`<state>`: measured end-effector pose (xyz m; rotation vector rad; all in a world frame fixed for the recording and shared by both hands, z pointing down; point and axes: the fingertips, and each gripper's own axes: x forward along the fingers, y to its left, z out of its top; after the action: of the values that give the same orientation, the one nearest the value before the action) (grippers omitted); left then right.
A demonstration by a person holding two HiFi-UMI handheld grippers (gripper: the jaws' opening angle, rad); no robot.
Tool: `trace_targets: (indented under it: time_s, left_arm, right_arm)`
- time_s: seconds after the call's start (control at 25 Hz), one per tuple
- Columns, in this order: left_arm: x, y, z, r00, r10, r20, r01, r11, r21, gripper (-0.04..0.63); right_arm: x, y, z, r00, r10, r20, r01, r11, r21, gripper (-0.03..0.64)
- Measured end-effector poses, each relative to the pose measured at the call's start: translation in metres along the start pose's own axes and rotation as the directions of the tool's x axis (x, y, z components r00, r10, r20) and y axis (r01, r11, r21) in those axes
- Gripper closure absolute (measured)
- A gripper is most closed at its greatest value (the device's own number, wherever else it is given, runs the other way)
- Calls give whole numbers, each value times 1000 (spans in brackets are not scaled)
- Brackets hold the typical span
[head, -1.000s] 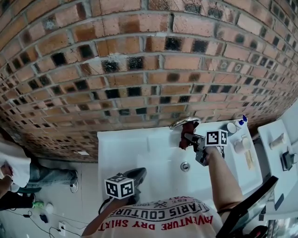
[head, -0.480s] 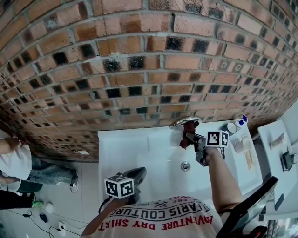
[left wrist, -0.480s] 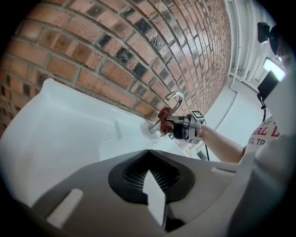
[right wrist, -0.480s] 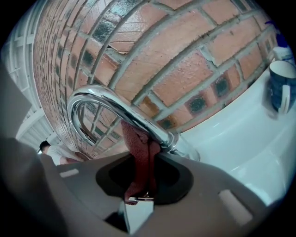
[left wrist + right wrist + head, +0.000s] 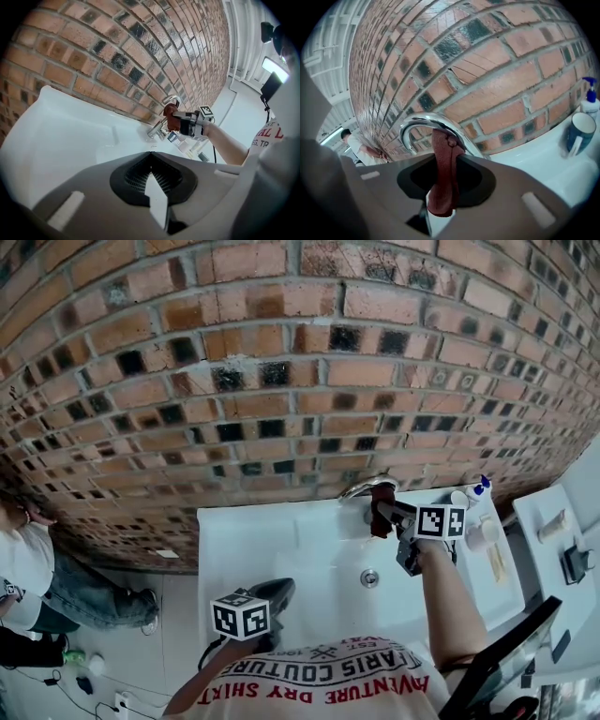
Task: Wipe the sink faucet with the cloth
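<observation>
Right gripper (image 5: 386, 513) has barely shifted in the last second; you hold the dark red cloth (image 5: 442, 180) clamped against the chrome faucet (image 5: 423, 123) at the sink's (image 5: 272, 540) back edge. Left gripper (image 5: 279, 592) idles near the front edge, jaws together, empty. Wiping looks underway; next, drag the cloth along the spout.

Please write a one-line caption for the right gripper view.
Right gripper holds a dark red cloth up at the curved chrome faucet, before a brick wall.

Right tool (image 5: 387, 513) holding red cloth (image 5: 381, 503) against faucet (image 5: 360, 488) — white sink (image 5: 262, 549) beneath, left tool (image 5: 277, 593) at its front edge.
</observation>
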<state>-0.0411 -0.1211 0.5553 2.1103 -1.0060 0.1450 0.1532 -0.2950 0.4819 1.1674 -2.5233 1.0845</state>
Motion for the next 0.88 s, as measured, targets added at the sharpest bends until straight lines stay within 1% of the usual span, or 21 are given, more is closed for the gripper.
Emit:
trace_targets:
  time_s: [0.12,0.4,0.64,0.88]
  left_arm:
    - [-2,-2,1,1000,-3,5,3,1000,7,607]
    - [-9,-2,2,1000,0,15,0,1000,9,607]
    - [-11,-5,4,1000,-6,18,6,1000,14,607]
    - [-10,-5,1,1000,-11,9,11,1000,14,607]
  right_arm:
    - [-2,10,4,1000,1,13,0,1000,-29,528]
    - [1,51,11,998,47,34,-43,993,-106,529]
    - [7,69,2,999,46,13,-43,984,-171,528]
    - [24,78,-19,998,50,-34,-56,978,-203,529]
